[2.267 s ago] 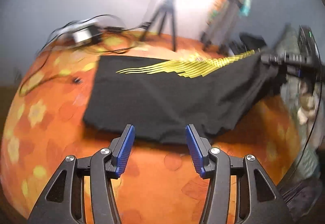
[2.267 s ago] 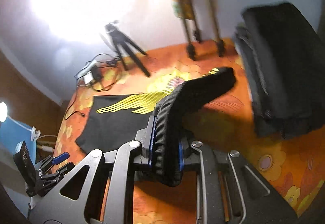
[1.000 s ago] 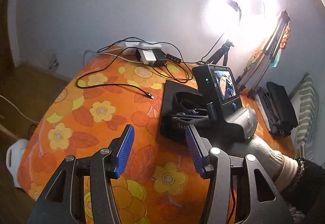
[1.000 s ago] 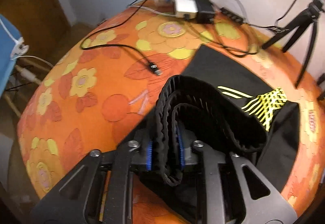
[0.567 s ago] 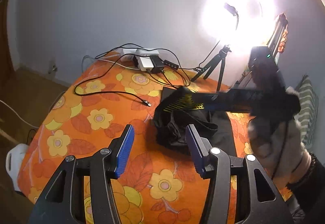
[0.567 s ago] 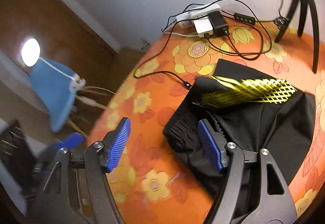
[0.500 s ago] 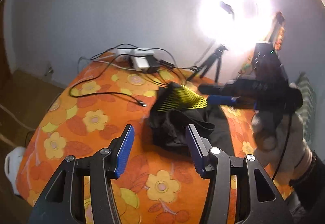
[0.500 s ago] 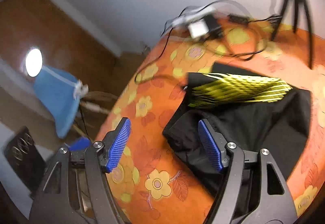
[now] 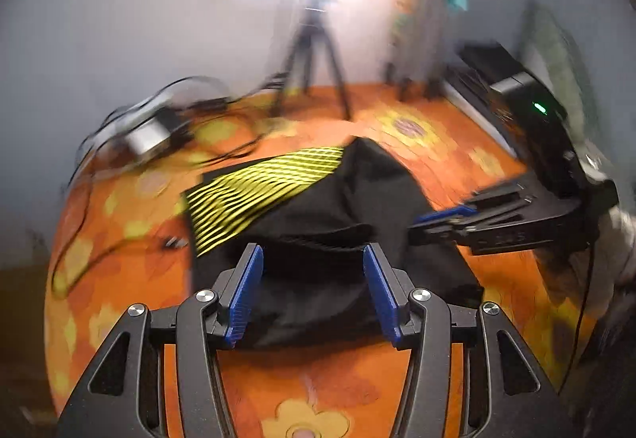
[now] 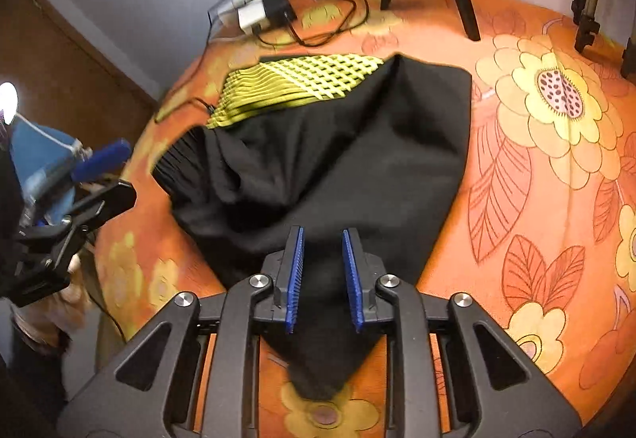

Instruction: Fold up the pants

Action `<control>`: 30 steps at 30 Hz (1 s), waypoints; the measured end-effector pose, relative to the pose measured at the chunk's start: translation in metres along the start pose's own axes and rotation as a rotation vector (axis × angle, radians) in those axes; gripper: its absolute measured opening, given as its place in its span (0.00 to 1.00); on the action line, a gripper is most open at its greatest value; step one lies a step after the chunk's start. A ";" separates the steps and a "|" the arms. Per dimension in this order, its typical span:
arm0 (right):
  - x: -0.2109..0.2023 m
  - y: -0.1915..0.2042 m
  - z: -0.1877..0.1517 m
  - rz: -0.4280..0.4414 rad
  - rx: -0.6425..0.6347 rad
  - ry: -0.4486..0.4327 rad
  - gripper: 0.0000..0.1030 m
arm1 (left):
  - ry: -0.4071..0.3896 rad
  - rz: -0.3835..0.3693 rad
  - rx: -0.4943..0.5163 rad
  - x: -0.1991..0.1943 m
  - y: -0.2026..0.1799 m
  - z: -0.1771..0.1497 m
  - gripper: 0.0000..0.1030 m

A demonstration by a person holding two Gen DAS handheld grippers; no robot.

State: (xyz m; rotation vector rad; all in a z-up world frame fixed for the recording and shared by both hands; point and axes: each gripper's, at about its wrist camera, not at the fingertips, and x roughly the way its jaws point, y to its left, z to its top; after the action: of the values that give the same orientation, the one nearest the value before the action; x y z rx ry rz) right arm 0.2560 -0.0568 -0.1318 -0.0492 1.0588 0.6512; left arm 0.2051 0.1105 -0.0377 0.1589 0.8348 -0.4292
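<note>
Orange floral fabric covers the work surface (image 10: 556, 167), which stands against a pale wall with brown panelling at the far left of the right wrist view. At the left rear of the surface lies a power strip with adapters and cables (image 10: 260, 10); a tripod (image 9: 314, 52) stands behind the garment under a strong lamp glare. The pants (image 10: 338, 159), black with a yellow lattice print (image 10: 306, 80), lie in the middle of the surface, doubled over, with the ribbed waistband (image 10: 179, 156) at the left edge. One second ago the right gripper was clamped on that waistband and carrying it across; half a second ago it was already spread wide and clear of the cloth, so the fold has been laid down and released. The left gripper (image 9: 314, 291) hangs over the near edge of the pants with its blue pads (image 9: 246, 295) spread wide and nothing between them. The right gripper (image 10: 324, 275) is above the narrow near corner of the pants, its fingers part-way closed with a gap between the pads, not yet pinching cloth. The fold lies skewed and wrinkled; the likely next step is to seize this corner and square or fold again.
</note>
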 end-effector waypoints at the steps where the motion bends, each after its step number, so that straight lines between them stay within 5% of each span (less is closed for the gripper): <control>1: 0.002 0.000 -0.001 0.000 -0.004 -0.001 0.20 | 0.014 -0.010 0.053 0.006 -0.010 0.003 0.50; 12: 0.007 -0.016 -0.018 0.055 0.050 -0.002 0.20 | 0.155 0.023 0.219 0.081 -0.036 0.007 0.50; 17: 0.004 -0.012 -0.023 0.038 0.019 -0.003 0.20 | 0.124 -0.014 0.110 0.081 -0.014 0.013 0.10; 21: 0.004 -0.008 -0.026 0.011 -0.021 -0.014 0.20 | 0.063 0.061 0.062 0.076 0.003 0.029 0.09; 25: 0.005 -0.006 -0.027 -0.004 -0.040 -0.020 0.20 | 0.008 0.237 -0.085 0.085 0.046 0.053 0.10; 27: 0.005 -0.007 -0.027 -0.003 -0.039 -0.020 0.20 | 0.014 0.291 -0.119 0.091 0.063 0.057 0.16; 30: 0.005 -0.006 -0.029 -0.009 -0.054 -0.020 0.17 | 0.043 0.370 -0.131 0.098 0.081 0.056 0.38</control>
State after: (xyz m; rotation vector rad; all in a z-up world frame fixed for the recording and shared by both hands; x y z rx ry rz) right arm 0.2382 -0.0695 -0.1518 -0.0945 1.0212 0.6710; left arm 0.3354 0.1366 -0.0757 0.1971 0.8517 -0.0239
